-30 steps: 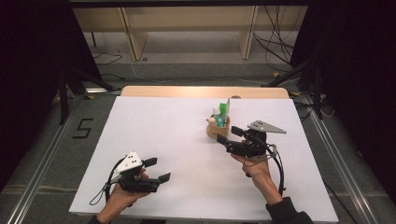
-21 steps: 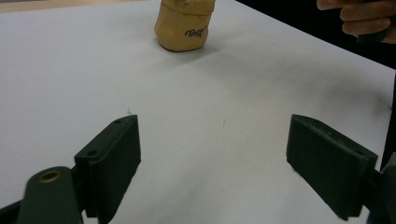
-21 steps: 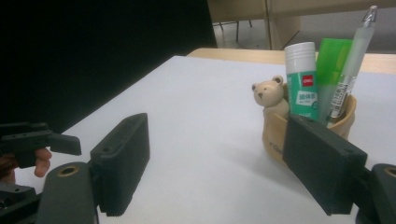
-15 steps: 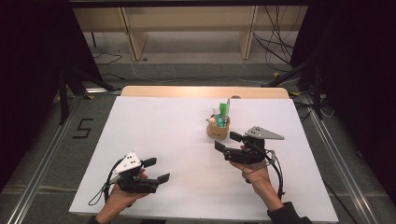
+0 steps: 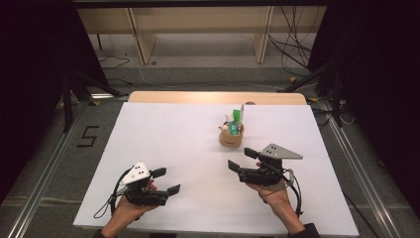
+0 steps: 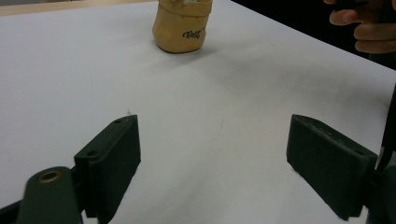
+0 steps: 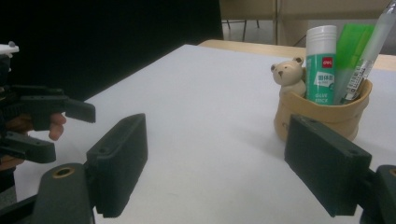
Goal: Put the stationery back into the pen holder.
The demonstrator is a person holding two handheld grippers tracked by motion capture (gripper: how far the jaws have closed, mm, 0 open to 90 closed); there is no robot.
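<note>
Right gripper (image 5: 243,162): drawn back toward the near edge from the tan fabric pen cup (image 5: 231,136), jaws spread, empty. Left gripper (image 5: 166,181): unmoved, jaws spread. Cup contents appear settled.

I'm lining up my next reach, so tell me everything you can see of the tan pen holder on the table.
The tan pen holder is a short, rounded pot of soft-looking material, rim rolled outward, with dark script lettering on one side. It stands upright on the white table, toward the far right. Inside stand a green-and-white glue stick, a green marker and a clear pen leaning outward. A small bear figure sits at its rim. No gripper touches it; the right gripper is nearest.
</note>
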